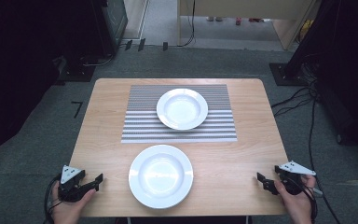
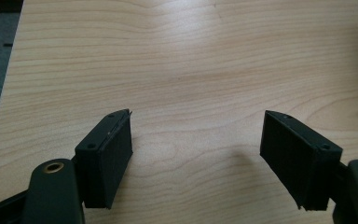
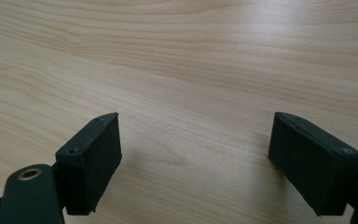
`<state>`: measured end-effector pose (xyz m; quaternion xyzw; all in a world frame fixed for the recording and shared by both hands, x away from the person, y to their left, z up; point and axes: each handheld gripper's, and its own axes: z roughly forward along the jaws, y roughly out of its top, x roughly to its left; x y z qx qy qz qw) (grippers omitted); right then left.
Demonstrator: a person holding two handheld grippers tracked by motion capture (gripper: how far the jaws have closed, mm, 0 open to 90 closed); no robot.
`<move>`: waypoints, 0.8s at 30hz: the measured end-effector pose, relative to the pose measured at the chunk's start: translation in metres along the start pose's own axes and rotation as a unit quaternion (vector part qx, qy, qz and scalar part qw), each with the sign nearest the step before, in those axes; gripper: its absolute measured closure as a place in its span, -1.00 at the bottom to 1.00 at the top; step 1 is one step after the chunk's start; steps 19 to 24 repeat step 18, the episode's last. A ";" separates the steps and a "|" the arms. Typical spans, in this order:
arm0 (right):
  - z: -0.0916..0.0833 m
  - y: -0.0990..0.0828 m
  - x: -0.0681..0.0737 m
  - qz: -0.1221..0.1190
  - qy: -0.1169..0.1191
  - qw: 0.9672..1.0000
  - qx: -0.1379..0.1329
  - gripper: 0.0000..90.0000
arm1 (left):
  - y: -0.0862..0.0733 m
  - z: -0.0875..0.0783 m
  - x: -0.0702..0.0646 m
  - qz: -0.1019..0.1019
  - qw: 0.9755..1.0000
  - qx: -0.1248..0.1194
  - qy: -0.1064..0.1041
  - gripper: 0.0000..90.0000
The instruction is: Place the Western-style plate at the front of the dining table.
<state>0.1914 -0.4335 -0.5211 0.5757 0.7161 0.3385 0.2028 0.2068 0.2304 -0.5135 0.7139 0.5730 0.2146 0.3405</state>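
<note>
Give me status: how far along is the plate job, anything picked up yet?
Nothing is picked up yet. Done so far: one round white plate sits on the grey striped placemat. In hand: nothing; the left gripper and right gripper flank the near round white plate on the wooden table, jaws open and empty. Left to do: probably gripping and moving that near plate, which lies untouched.

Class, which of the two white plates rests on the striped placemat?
The far plate sits on the striped placemat; the near plate lies on bare wood.
</note>
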 end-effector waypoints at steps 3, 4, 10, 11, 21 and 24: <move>0.004 -0.003 0.005 -0.019 -0.035 0.999 -0.008 -0.71 | -0.002 0.003 -0.006 0.033 0.999 -0.001 0.019 -0.48; 0.004 -0.003 0.004 -0.017 -0.033 0.999 -0.007 -0.72 | -0.003 0.004 -0.008 0.042 0.999 -0.004 0.018 -0.48; 0.005 -0.003 0.004 -0.017 -0.033 0.999 -0.004 -0.78 | -0.002 0.006 -0.008 0.046 0.999 -0.005 0.012 -0.52; 0.005 -0.003 0.004 -0.017 -0.033 0.999 -0.004 -0.78 | -0.002 0.006 -0.008 0.046 0.999 -0.005 0.012 -0.52; 0.005 -0.003 0.004 -0.016 -0.034 0.999 -0.004 -0.79 | -0.001 0.006 -0.008 0.047 0.999 -0.005 0.011 -0.52; 0.005 -0.003 0.004 -0.016 -0.034 0.999 -0.004 -0.79 | -0.001 0.006 -0.008 0.047 0.999 -0.005 0.011 -0.52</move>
